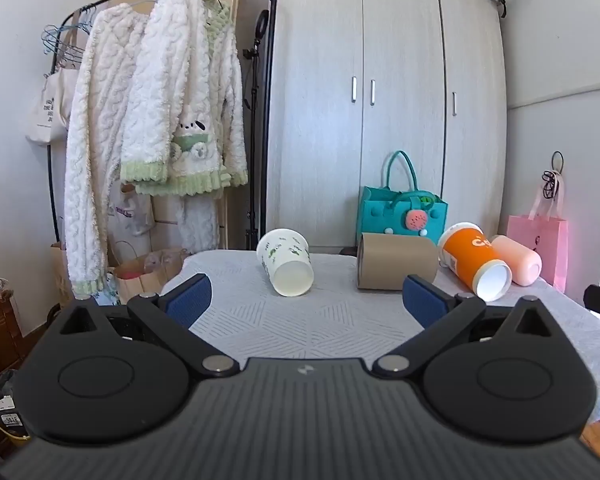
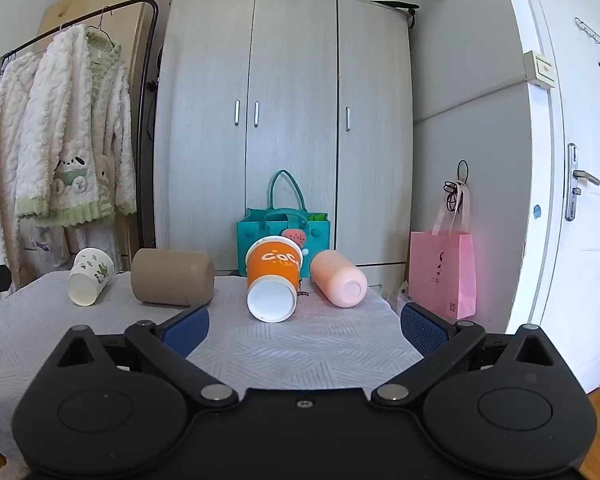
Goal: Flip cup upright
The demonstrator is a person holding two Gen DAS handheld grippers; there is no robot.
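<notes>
White cup (image 1: 286, 266): lies on its side on the table cover (image 1: 300, 328), at about 12 o'clock from the left gripper (image 1: 306, 300); green cactus print on the wall, open mouth turned toward the camera, inside bare white.
Orange cup (image 2: 273, 283): on its side at 12 o'clock from the right gripper (image 2: 304, 330), mouth forward and tipped down; white inside, nothing in it. White lettering on the wall, partly cut off by the curve.
Brown cup (image 2: 173, 277): on its side between the white and orange cups, seen broadside; its mouth is turned away, so the contents cannot be told.
Pink cup (image 2: 339, 278): on its side just beside the orange cup at 1 o'clock, closed base toward the camera; inside hidden.
Teal bag (image 2: 283, 226): behind the table at 12 o'clock, lower part hidden by the orange cup; something green shows at its top edge, too small to make out.
Pink paper bag (image 2: 442, 276): at 2 o'clock on the floor by the wall; contents out of sight.
Left gripper: jaws spread wide, blue pads (image 1: 188, 300) apart, holding nothing.
Right gripper: jaws likewise wide apart, nothing between them.
</notes>
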